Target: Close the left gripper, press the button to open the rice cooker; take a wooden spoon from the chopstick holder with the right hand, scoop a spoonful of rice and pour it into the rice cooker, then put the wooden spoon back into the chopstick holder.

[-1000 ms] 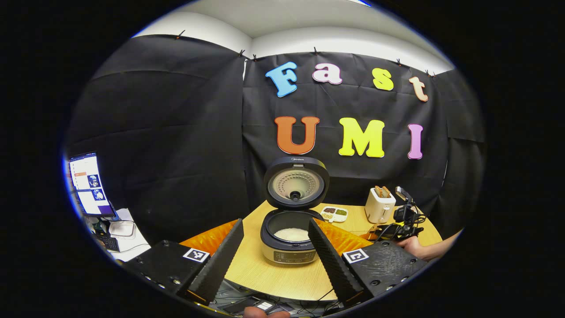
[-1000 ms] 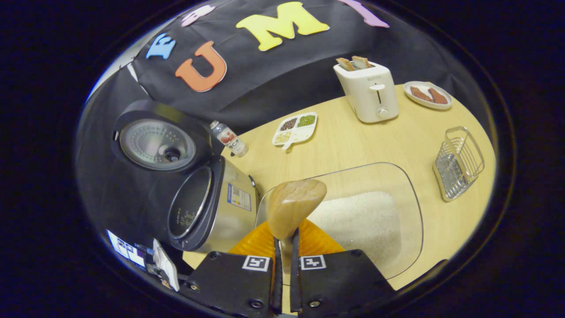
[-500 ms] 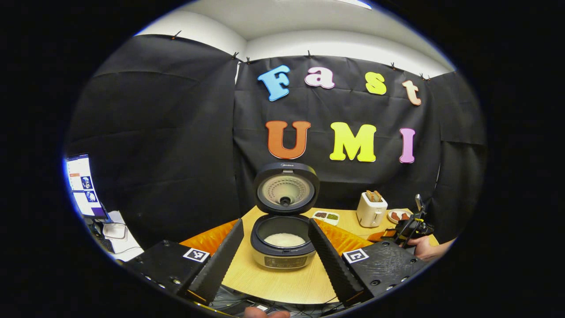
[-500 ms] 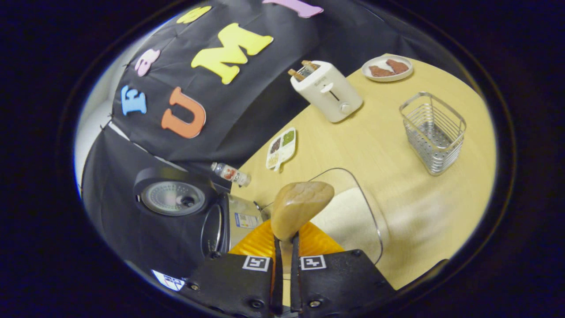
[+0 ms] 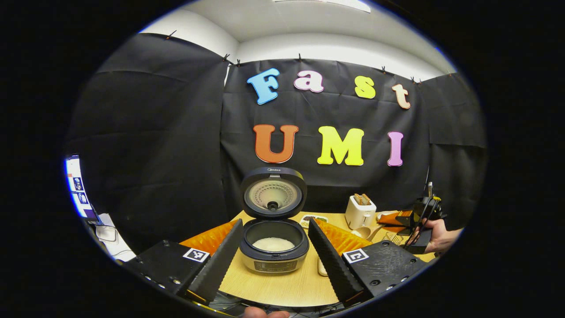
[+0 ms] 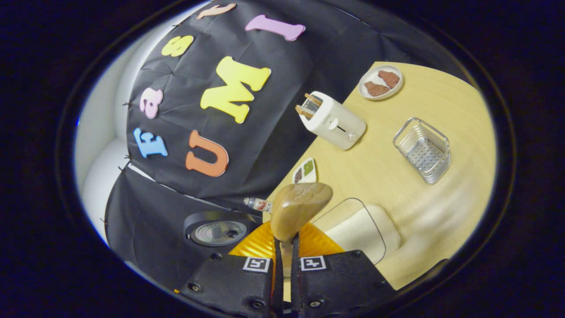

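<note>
The rice cooker (image 5: 273,251) stands open with its lid (image 5: 273,194) upright and white rice (image 5: 273,244) in the pot. My left gripper (image 5: 276,265) is open, held back from the cooker, which sits between its spread fingers. My right gripper (image 6: 285,247) is shut on the handle of the wooden spoon (image 6: 300,207), whose bowl juts forward over the glass dish of rice (image 6: 357,227). The wire chopstick holder (image 6: 423,149) stands farther off on the table to the right. In the left gripper view a hand (image 5: 441,234) holds the right gripper (image 5: 419,218) far right, the spoon (image 5: 363,232) pointing left.
A white toaster (image 6: 335,121) with bread stands at the back of the wooden table (image 6: 441,106). Beyond it is a plate (image 6: 379,81) with brown pieces. A divided dish (image 6: 304,171) and a small bottle (image 6: 258,204) lie near the cooker's lid (image 6: 218,232). A monitor (image 5: 77,185) stands at far left.
My right gripper has risen and rolled with the spoon, away from the cooker and towards the right side of the table. My left gripper has drawn back from the cooker.
</note>
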Demonstrator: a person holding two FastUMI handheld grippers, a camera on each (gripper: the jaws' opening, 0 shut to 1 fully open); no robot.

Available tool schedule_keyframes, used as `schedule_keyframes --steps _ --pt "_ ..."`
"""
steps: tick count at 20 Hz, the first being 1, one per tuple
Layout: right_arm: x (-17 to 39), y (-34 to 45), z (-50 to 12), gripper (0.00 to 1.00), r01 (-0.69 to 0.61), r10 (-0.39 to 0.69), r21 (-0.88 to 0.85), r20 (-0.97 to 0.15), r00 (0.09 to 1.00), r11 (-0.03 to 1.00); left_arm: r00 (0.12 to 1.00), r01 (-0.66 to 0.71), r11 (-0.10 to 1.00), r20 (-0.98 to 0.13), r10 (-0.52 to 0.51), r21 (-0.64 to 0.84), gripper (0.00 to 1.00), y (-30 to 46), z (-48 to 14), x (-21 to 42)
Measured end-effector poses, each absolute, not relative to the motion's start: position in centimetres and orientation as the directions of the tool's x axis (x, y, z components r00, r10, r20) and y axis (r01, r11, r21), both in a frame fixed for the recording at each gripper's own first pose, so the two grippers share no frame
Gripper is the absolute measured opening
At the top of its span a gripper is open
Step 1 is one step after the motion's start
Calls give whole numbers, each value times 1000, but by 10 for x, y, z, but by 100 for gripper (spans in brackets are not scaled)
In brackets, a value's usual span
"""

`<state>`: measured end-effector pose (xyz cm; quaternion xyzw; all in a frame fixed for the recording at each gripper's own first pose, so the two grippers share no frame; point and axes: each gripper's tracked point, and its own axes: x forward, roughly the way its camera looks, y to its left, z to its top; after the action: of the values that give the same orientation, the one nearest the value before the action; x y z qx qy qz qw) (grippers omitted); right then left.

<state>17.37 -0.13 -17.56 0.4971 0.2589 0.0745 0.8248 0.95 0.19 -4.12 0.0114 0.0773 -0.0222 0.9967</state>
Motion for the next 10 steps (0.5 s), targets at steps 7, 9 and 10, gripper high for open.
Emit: schedule_keyframes --steps 7,9,10 --pt "207 84 -108 11 -23 503 868 -267 822 496 990 5 1000 -143 -1 29 95 19 -41 -7" --pt "217 120 -98 11 -70 548 859 -260 795 507 991 -1 999 -134 7 41 95 23 -41 -14" --pt "221 135 -94 12 -94 564 850 -257 785 518 991 -1 999 -130 6 41 95 23 -40 -17"
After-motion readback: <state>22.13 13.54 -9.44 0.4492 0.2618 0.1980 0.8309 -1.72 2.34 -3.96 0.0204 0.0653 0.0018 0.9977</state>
